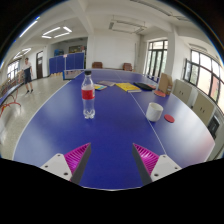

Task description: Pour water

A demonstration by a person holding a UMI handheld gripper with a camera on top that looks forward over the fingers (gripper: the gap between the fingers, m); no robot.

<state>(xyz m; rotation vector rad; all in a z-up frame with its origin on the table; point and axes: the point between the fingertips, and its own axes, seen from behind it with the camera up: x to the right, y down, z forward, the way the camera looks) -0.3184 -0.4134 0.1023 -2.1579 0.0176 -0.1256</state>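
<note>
Clear glossy plastic bottle (88,95) with red label, near left edge of table (60,130). Table top smooth blue, slight sheen, looks painted board. White cup (154,111) toward right edge, matt, paper or plastic, cannot tell. Flat yellow sheet (127,87) at far edge, matt. Gripper (112,160) fingers spread apart, pink pads (76,158) ridged, rubbery-looking, on white plastic.

one gripper (108,160), with two fingers, each bearing one pink pad, spread apart with nothing between them. one blue table (110,130) ahead of them. on it stand one clear plastic bottle (88,95) with a red label and one white cup (154,111). one small red round thing (169,118) lies just beside the cup. one yellow flat thing (127,87) lies farther back. one person (27,72) stands well beyond the table.
</note>
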